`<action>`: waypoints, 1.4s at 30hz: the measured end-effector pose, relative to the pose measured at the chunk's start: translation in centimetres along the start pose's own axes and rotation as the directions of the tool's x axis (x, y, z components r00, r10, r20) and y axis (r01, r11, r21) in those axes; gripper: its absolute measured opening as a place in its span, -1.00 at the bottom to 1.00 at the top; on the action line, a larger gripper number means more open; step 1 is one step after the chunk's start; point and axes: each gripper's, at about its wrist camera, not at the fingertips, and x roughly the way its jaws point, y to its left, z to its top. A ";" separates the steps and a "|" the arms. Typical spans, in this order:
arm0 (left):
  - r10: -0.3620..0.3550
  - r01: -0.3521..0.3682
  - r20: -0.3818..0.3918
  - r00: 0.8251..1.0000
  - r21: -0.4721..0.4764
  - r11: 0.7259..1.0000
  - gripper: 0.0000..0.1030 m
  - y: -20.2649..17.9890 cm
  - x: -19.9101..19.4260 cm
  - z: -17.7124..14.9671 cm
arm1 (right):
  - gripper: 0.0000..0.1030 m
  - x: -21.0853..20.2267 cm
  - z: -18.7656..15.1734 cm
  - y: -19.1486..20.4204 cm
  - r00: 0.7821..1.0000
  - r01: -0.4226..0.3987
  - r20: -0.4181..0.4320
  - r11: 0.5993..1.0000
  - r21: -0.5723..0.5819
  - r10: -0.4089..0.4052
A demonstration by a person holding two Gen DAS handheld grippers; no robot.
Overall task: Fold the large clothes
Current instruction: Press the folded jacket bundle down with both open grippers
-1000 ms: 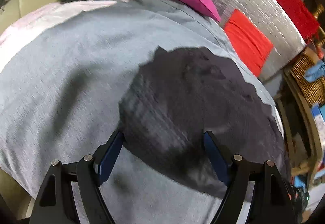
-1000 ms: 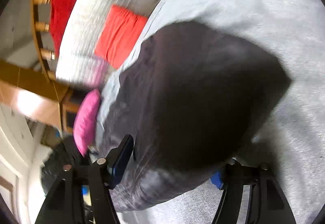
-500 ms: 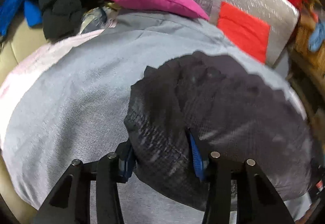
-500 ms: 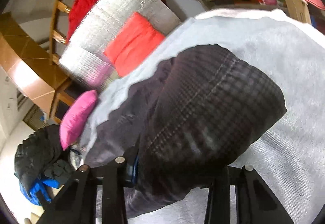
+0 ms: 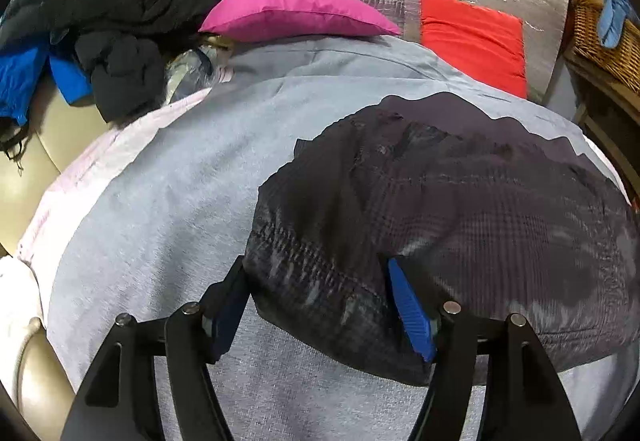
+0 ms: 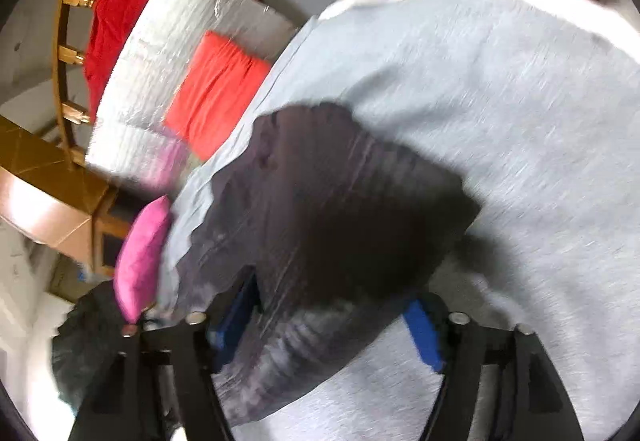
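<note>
Both jaw pairs have just been widening. The left gripper [image 5: 320, 305] straddles the dark garment [image 5: 460, 225] hem, unclamped; the right gripper [image 6: 332, 325], lower centre, likewise. Recommend reclosing squarely before lifting.

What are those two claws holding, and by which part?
Likely nothing firmly: the near edge of the dark checked garment lies between the left gripper and right gripper jaws, which have just been opening.
</note>
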 end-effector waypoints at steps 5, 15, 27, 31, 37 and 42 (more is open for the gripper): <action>0.011 -0.012 0.012 1.000 0.014 1.000 0.36 -0.4 0.1 0.0 | 0.39 1.2 -0.9 2.8 0.986 0.169 0.044 0.962 -0.216 -0.163; 0.015 -0.016 0.028 1.000 0.035 0.999 0.36 -1.0 0.4 0.3 | -0.08 2.4 -1.7 6.2 0.944 0.330 0.150 0.825 -0.459 -0.294; 0.008 -0.008 0.021 1.000 0.026 1.000 0.36 -0.7 0.5 0.3 | 0.13 1.9 -1.4 4.9 0.959 0.281 0.080 0.878 -0.387 -0.271; 0.007 -0.008 0.022 1.000 0.031 0.999 0.36 -0.6 0.5 0.3 | 0.25 1.8 -1.3 4.7 0.961 0.274 0.065 0.887 -0.372 -0.270; 0.003 -0.004 0.025 1.000 0.040 0.999 0.37 -0.6 0.4 0.2 | 0.30 1.5 -0.9 4.1 0.968 0.245 0.038 0.908 -0.339 -0.247; 0.003 -0.004 0.025 1.000 0.043 0.999 0.37 -0.6 0.3 0.1 | 0.30 1.0 -0.9 3.7 0.974 0.221 0.024 0.920 -0.323 -0.226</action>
